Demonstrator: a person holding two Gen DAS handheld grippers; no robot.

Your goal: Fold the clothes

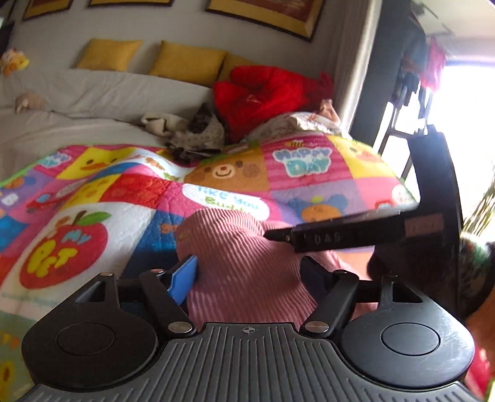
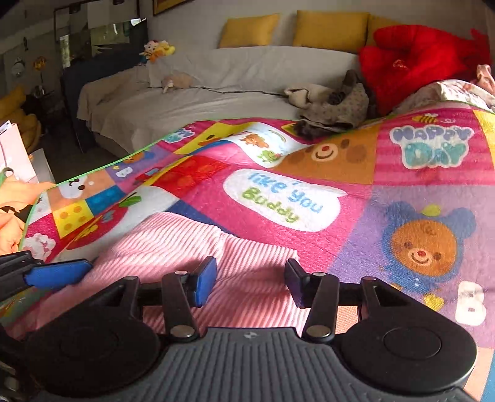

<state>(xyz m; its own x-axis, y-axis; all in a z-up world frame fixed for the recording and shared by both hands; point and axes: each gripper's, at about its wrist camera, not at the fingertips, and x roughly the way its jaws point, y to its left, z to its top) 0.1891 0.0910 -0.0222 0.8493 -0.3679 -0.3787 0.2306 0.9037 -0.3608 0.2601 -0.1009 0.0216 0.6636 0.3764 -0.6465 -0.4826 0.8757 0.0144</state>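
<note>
From my left camera the near edge of the pink garment [image 1: 244,266] is hidden under the left gripper [image 1: 250,275], and the right finger is dark and partly covered by cloth, so I cannot tell if the pads press on it. The jaws stand wide apart, with the striped cloth bulging up between them. The right gripper [image 1: 340,235] crosses this view from the right side — only its dark body shows there, its tip lying over the garment. The window [image 1: 464,130] behind it is burnt out white, and the clothes hanging beside it are blurred.

From my right camera the garment [image 2: 191,244] lies flat on the quilt [image 2: 386,191], its lower part cut off by the right gripper [image 2: 252,281]. These jaws are also wide open, just above the cloth, gripping nothing. A blue pad of the left gripper [image 2: 58,273] enters at the left edge, touching the garment border.

Further back on the quilt lies a grey heap of clothes [image 2: 334,105] — I cannot make out single pieces. Behind it are a red cushion [image 2: 411,68], yellow pillows [image 2: 328,27] and a plush toy [image 2: 157,49].
</note>
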